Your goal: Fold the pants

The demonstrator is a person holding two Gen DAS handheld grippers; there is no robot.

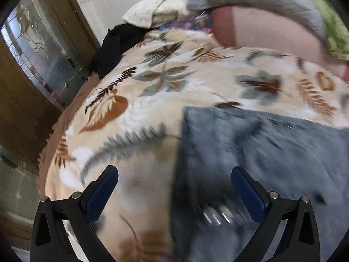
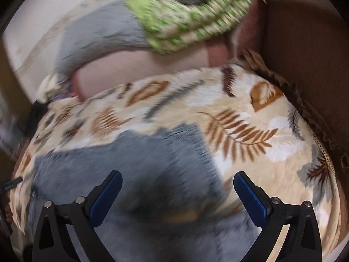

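The pants (image 1: pixel 272 157) are a muted blue-grey, plain, with a darker smudge of shadow near the lower edge (blur hides any stitching). Beneath them the bedspread (image 1: pixel 152 100) is cream, printed with fern fronds and broad leaves in rust-orange, dark brown, grey-green and white. A pillow (image 2: pixel 130 74) beyond it is pale pink with a deeper rose band at its end. On it lie a plain light grey quilted cloth (image 2: pixel 98 32) and a lime-green and cream patterned one (image 2: pixel 189 15). A black garment (image 1: pixel 115 48) sits at the bed's far corner. The fingers (image 1: pixel 101 193) of both tools are black with blue pads.
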